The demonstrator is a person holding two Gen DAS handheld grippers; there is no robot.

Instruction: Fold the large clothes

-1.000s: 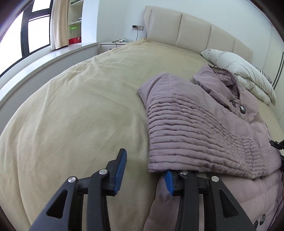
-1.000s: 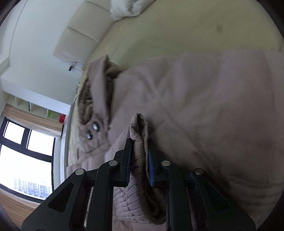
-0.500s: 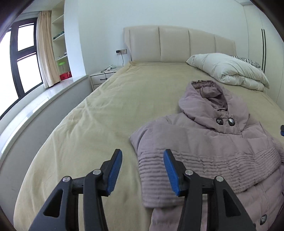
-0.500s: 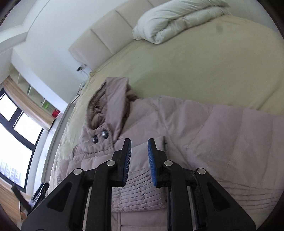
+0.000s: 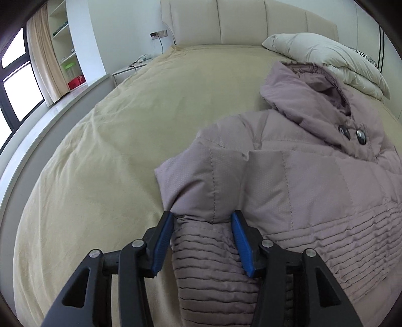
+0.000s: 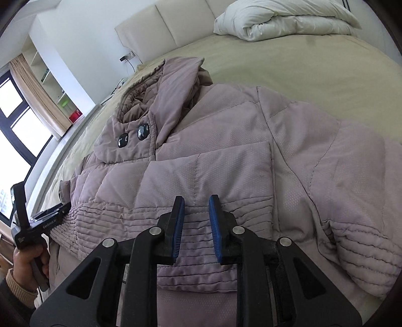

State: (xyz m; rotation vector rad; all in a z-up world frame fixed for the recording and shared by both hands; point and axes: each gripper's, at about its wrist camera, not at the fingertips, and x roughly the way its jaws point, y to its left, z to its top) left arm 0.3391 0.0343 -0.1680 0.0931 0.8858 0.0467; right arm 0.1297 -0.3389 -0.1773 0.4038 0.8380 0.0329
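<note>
We see the mauve quilted hooded coat (image 5: 314,176) lying front-up on the beige-covered bed (image 5: 125,151), both sleeves folded across its chest, hood toward the padded cream headboard (image 5: 251,22). Our left gripper (image 5: 202,221) has just been closing; its blue pads straddle the folded sleeve's shoulder bulge, and we cannot tell whether they press it. Our right gripper (image 6: 196,211) hovers above the ribbed cuff with fingers narrowly apart, holding nothing.

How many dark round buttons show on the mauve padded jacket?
2. Both sit side by side on the collar flap under the hood of the mauve padded jacket: left button, right button. Others may be hidden under the folded sleeves.
</note>
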